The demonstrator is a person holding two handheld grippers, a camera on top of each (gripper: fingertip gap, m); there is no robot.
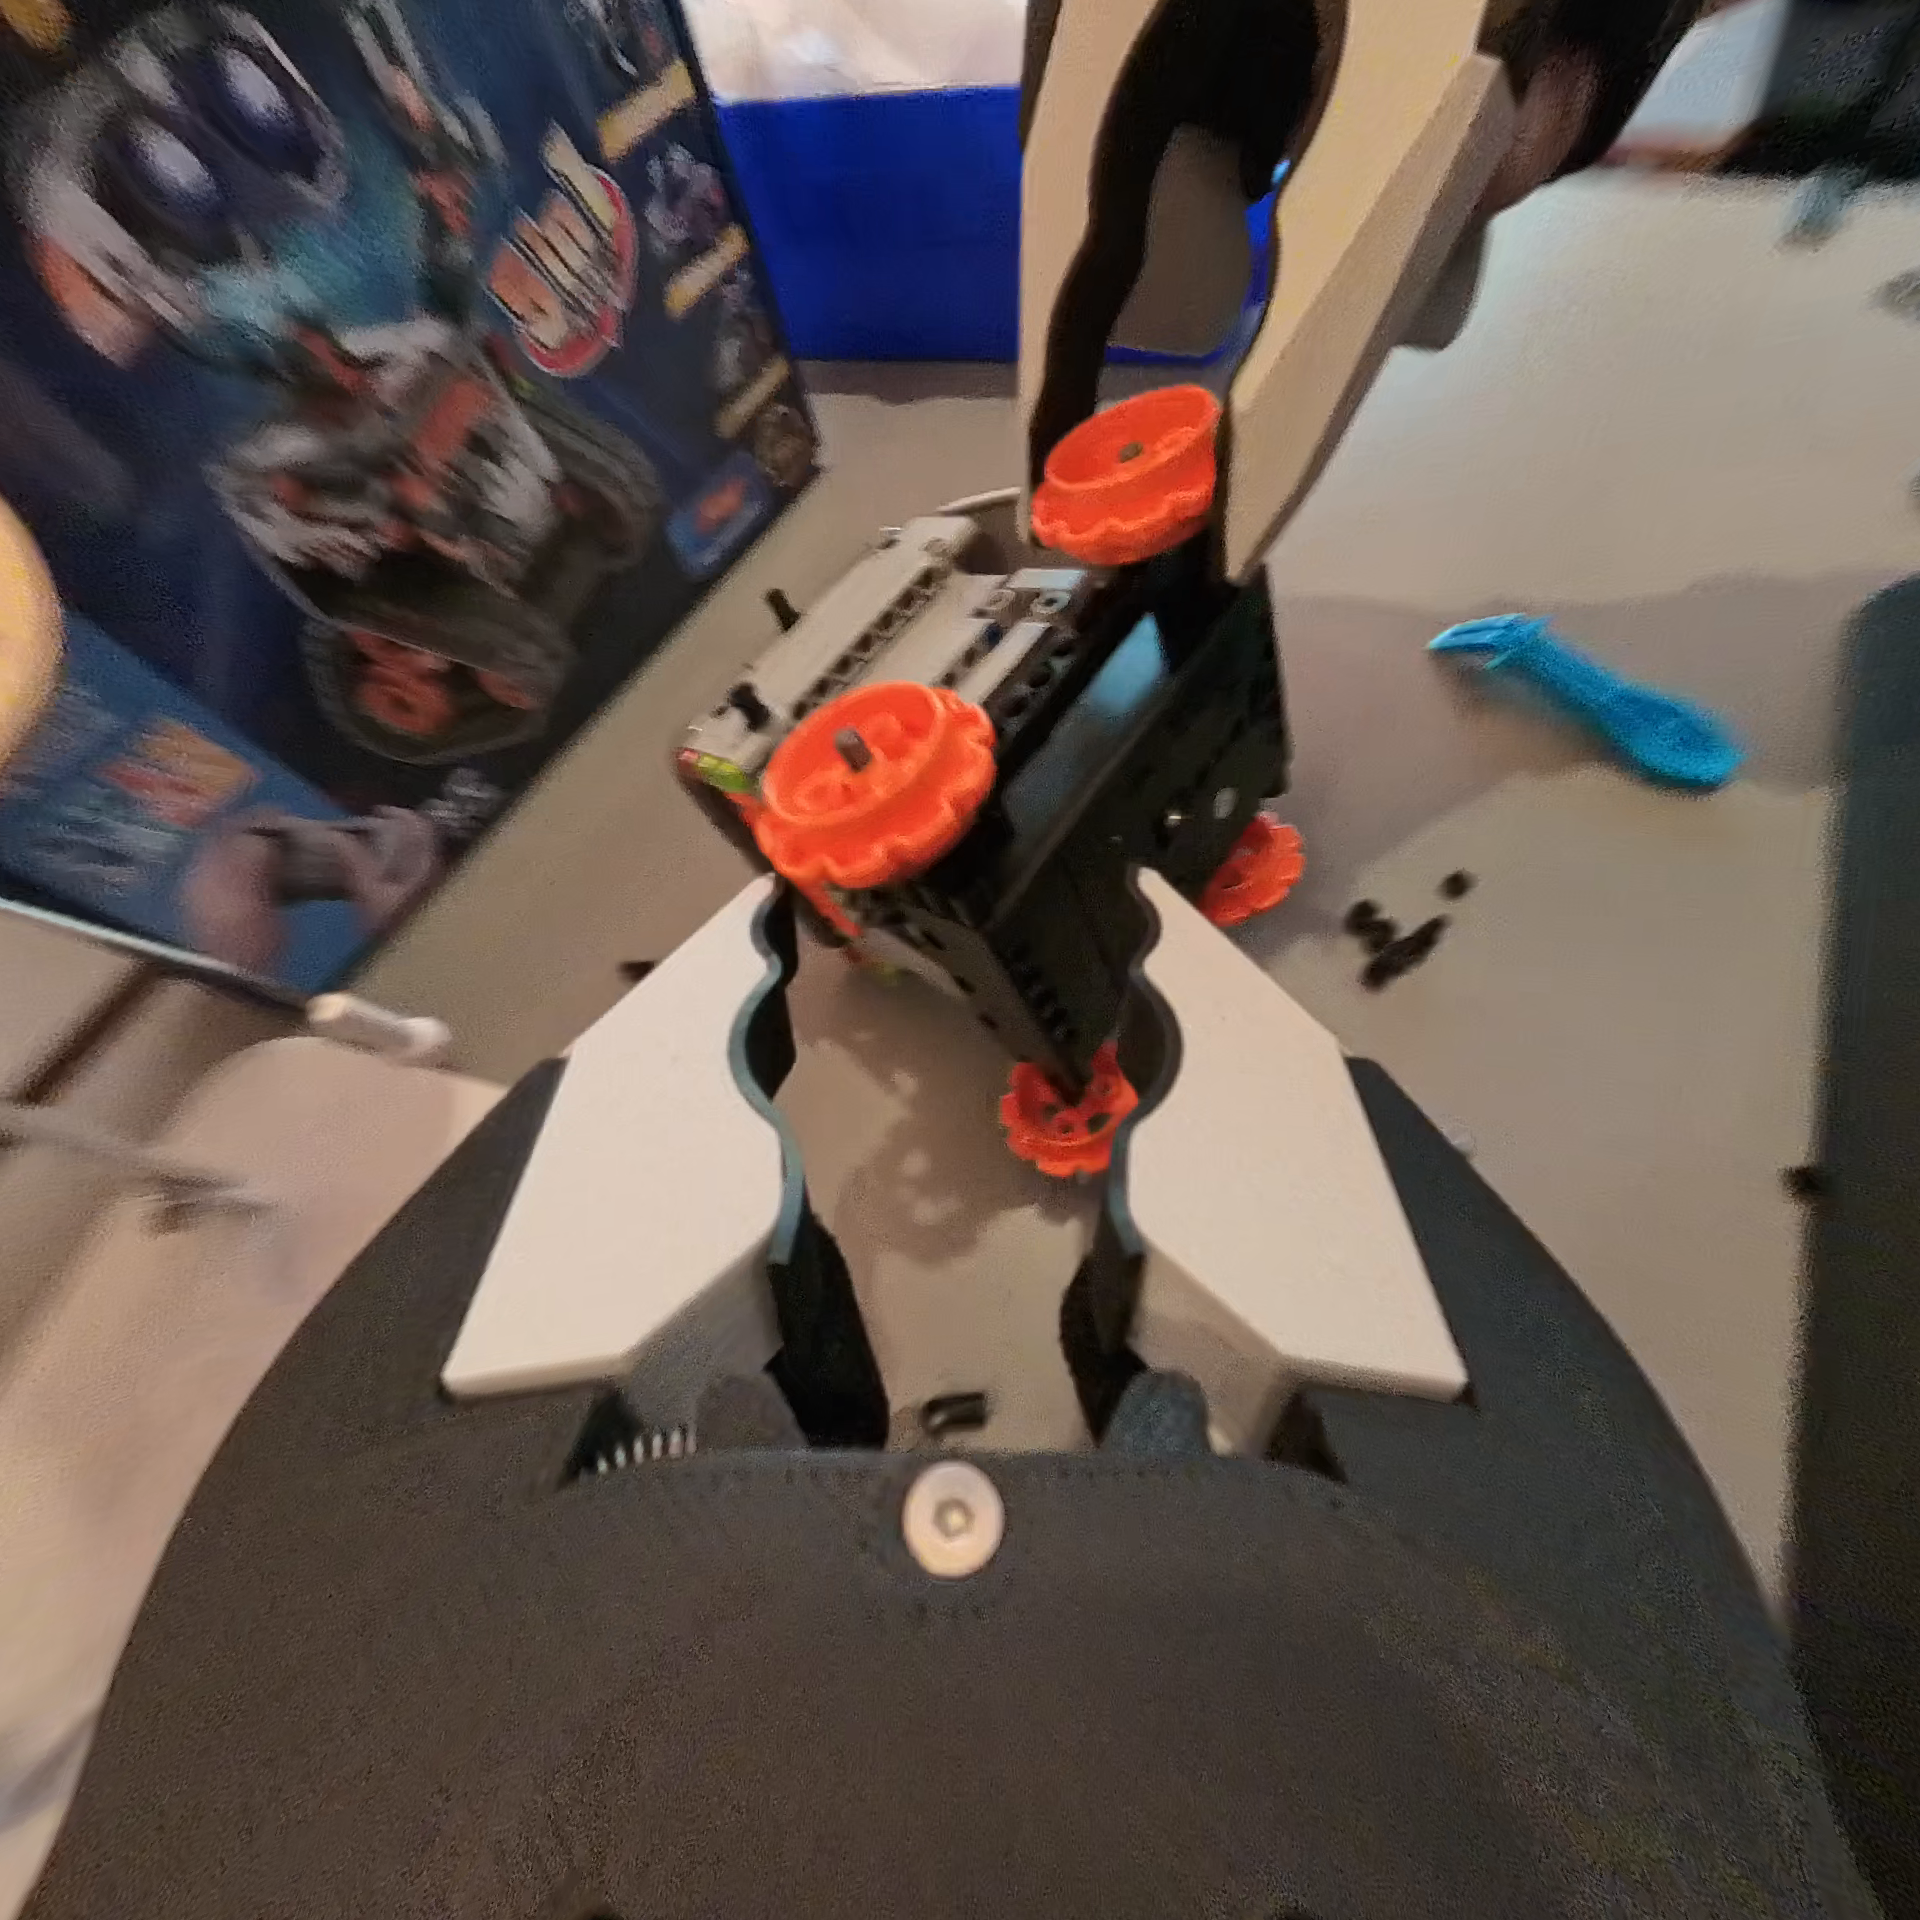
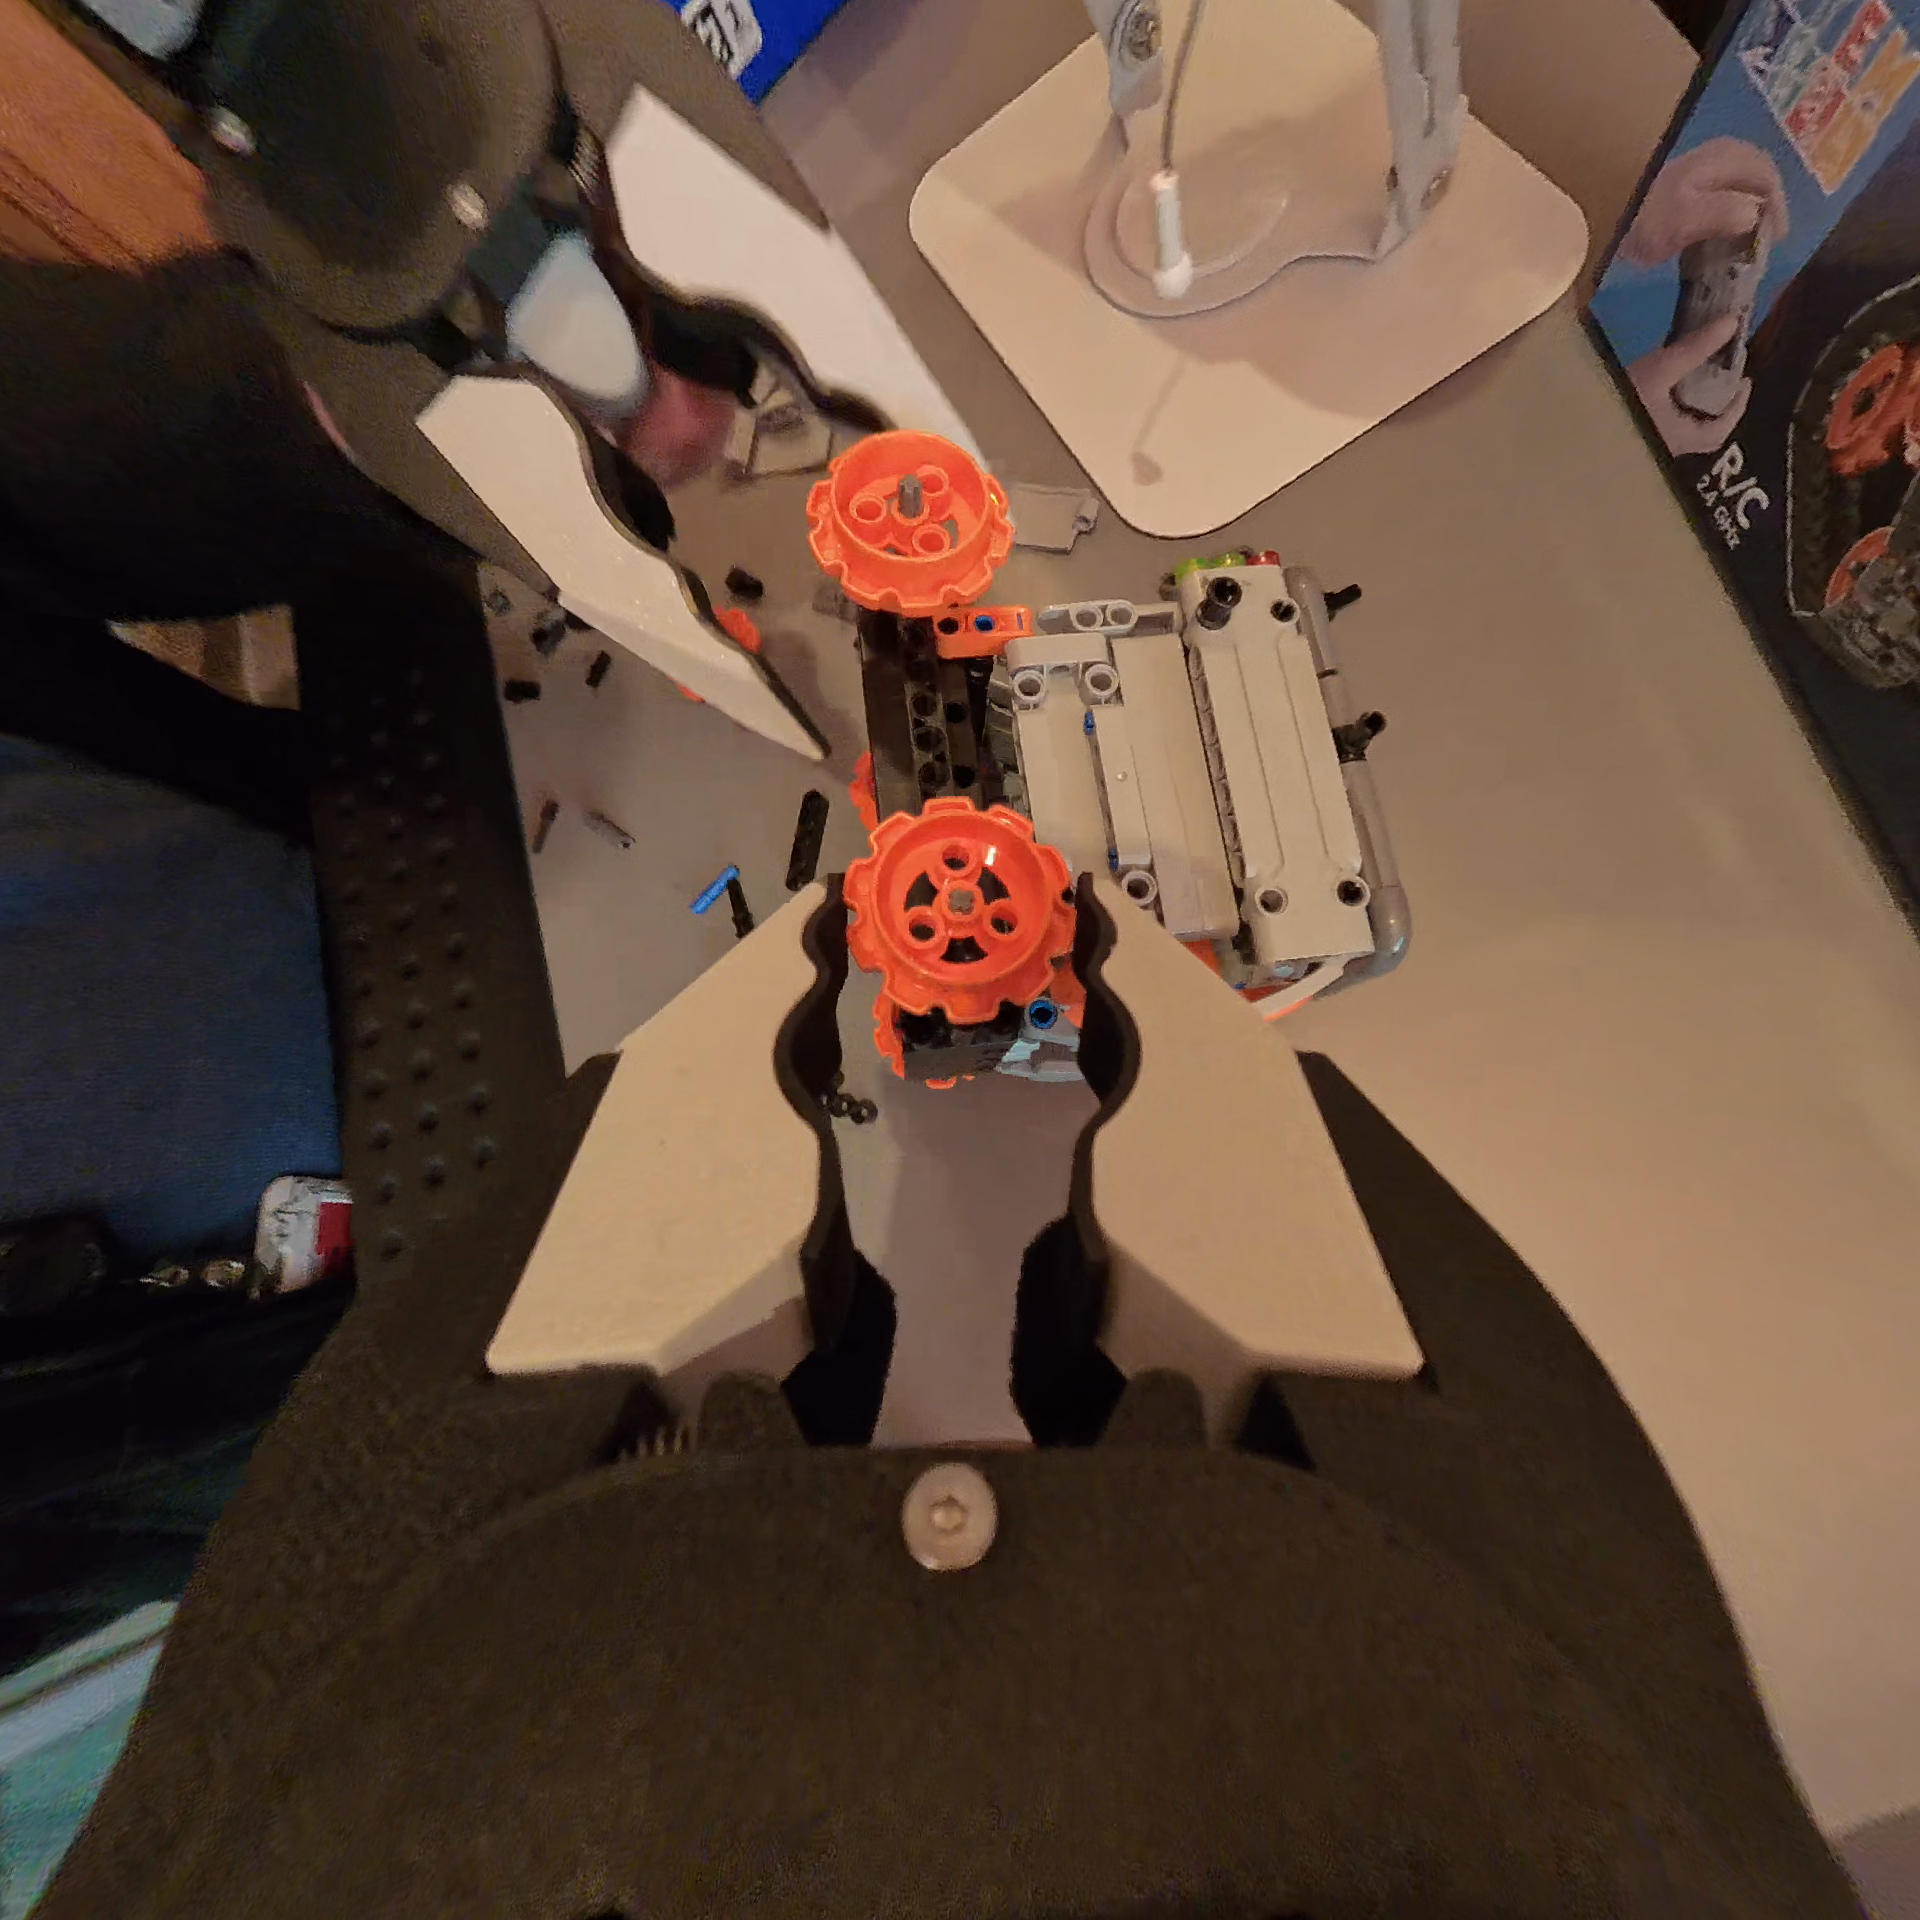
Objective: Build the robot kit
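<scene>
Brick-built toy vehicle (image 2: pixel 1122 790), grey and black with orange wheel hubs, sits tilted on the grey table (image 2: pixel 1558 935); right gripper (image 2: pixel 961 935) closed around the near orange hub (image 2: pixel 956 925), fingers touching both sides; left gripper (image 1: pixel 961 935) spread wide around the vehicle's black underside (image 1: pixel 1039 935), grip cannot be told; blue tool (image 1: pixel 1590 701) well right of vehicle; toy box (image 1: pixel 364 416) left of it; white stand base (image 2: pixel 1247 312) beyond it.

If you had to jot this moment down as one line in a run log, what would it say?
right tool: closed on orange wheel of brick vehicle | left tool: open around vehicle's lower end | table: loose black pins, blue piece
</scene>
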